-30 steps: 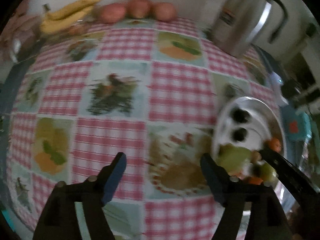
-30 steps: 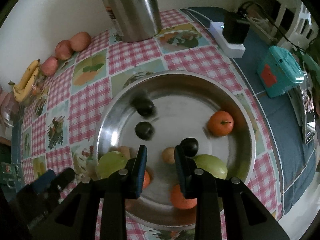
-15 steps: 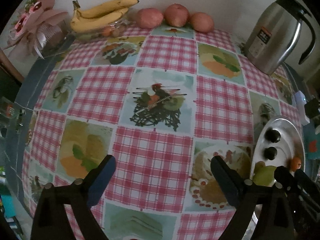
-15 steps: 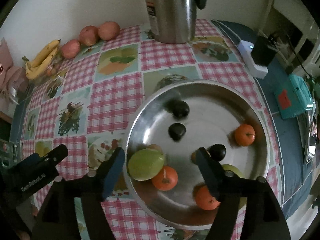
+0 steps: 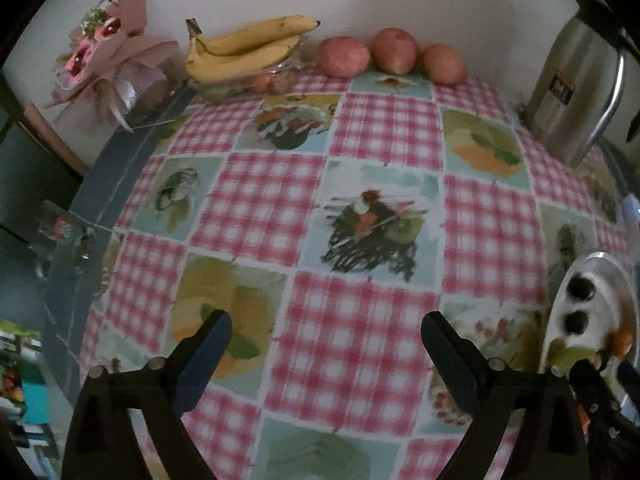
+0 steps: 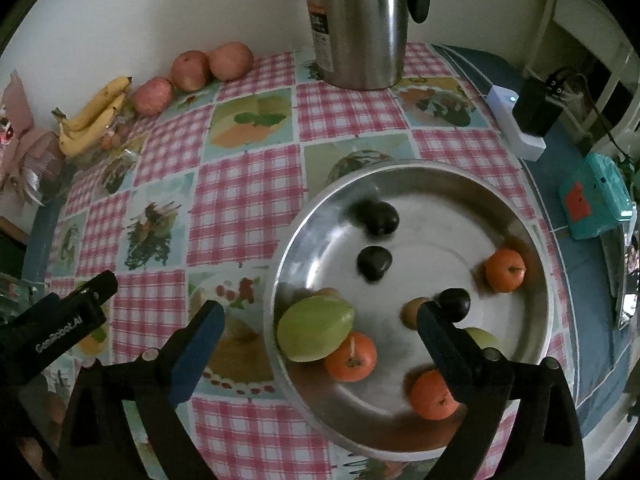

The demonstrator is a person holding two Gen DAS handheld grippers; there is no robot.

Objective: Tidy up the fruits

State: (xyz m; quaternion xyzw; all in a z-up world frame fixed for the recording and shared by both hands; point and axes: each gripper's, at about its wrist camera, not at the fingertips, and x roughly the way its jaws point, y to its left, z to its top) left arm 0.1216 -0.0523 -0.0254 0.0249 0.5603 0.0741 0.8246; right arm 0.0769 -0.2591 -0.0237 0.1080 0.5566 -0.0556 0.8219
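A steel bowl (image 6: 400, 166) holds a green star fruit (image 6: 316, 328), three oranges (image 6: 351, 356), three dark plums (image 6: 374, 263), a small brown fruit and another green fruit. Above its left rim hangs my right gripper (image 6: 318, 310), its jaws opening wide and its pads pressing on nothing. The star fruit lies below the gap. Left of the bowl (image 5: 592, 258), my left gripper (image 5: 325, 322) stands open and empty over the checked tablecloth. Bananas (image 5: 248, 46) and three red apples (image 5: 395, 50) lie by the far wall.
A steel thermos jug (image 6: 360, 20) stands behind the bowl. A wrapped bouquet (image 5: 100, 64) is at the far left corner. A white power strip (image 6: 516, 128) and a teal box (image 6: 596, 196) lie to the right. The table edge runs down the left side.
My right gripper's jaws went from nearly shut to wide apart, holding nothing. The left jaws widened a little. Both grippers shifted left, so the bowl sits further right in both views.
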